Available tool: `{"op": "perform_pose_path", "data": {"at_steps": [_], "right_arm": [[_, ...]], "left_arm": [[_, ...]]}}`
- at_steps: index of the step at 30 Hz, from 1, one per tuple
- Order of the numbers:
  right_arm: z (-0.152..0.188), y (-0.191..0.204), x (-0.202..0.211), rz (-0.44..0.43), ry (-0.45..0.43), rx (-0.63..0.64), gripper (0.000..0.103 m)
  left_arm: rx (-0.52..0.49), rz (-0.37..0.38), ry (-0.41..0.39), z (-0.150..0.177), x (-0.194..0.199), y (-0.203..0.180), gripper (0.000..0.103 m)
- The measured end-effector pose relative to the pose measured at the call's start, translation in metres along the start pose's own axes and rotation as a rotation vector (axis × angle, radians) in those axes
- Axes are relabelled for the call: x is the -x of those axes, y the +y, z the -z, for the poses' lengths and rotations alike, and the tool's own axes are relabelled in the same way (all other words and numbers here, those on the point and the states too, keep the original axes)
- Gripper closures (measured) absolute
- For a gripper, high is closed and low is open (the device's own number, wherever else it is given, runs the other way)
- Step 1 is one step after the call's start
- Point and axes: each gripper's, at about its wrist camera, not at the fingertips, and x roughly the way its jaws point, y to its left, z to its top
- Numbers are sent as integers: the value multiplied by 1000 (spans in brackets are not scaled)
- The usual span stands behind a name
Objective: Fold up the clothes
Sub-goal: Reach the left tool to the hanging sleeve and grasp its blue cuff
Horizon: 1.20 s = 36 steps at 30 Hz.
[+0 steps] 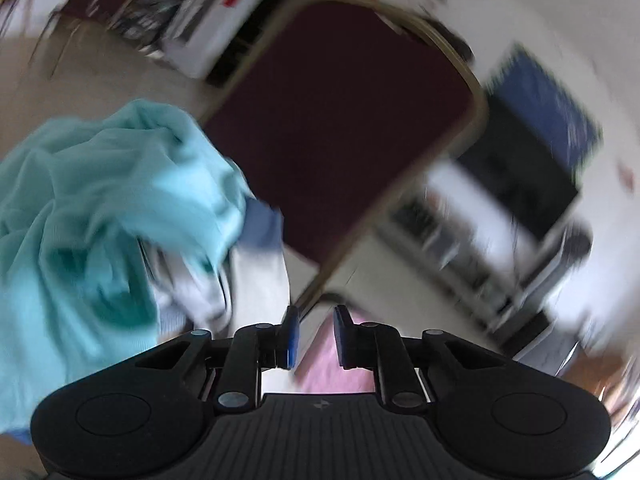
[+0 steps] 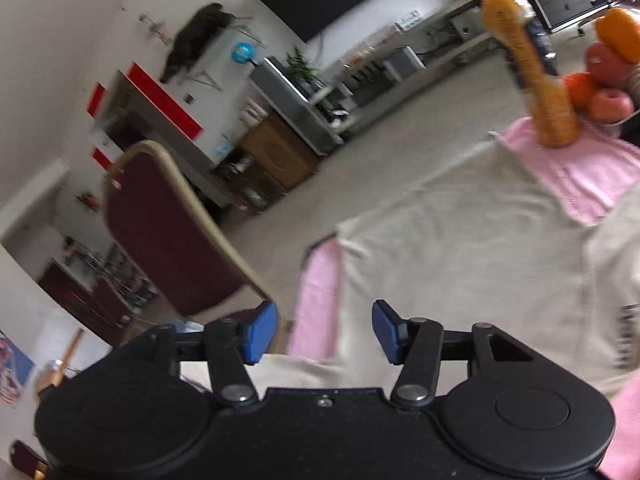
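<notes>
The left gripper point(image 1: 314, 336) has its jaws a little apart with nothing between them; a crumpled teal garment point(image 1: 100, 208) lies to its left, a maroon chair point(image 1: 340, 120) ahead. The right gripper point(image 2: 325, 330) is wide open and empty, hovering over a beige shirt point(image 2: 460, 248) spread on pink cloth point(image 2: 580, 176); an orange bottle point(image 2: 528, 68) and fruit point(image 2: 604, 80) stand ahead to its right

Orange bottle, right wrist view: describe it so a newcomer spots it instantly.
Start at the beige garment spread over the pink cloth. At the cloth's far edge stands the orange bottle, next to a bowl of fruit. It is tall and slim; the fruit is round.
</notes>
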Motion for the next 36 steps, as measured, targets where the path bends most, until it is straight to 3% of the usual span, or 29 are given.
{"op": "perform_pose_path", "data": {"at_steps": [4, 7, 12, 20, 25, 27, 33, 36], "right_arm": [[4, 21, -20, -27, 17, -7, 44], [5, 31, -31, -26, 9, 14, 39], [9, 43, -43, -25, 15, 36, 38], [14, 45, -37, -20, 13, 48, 36], [14, 39, -34, -16, -1, 36, 36], [12, 35, -32, -15, -12, 27, 36], [-4, 14, -16, -10, -71, 0, 36], [-16, -7, 2, 9, -114, -21, 36]], "left_arm": [[63, -59, 39, -8, -28, 19, 94], [81, -102, 26, -12, -32, 26, 95], [53, -126, 7, -19, -36, 23, 94], [-66, -207, 9, -16, -61, -2, 88], [-151, -260, 9, -7, -72, -14, 92], [-179, -264, -8, -4, -68, -20, 101], [-314, -270, -98, 15, -39, -53, 101], [-421, -220, -153, 41, -15, -93, 101]]}}
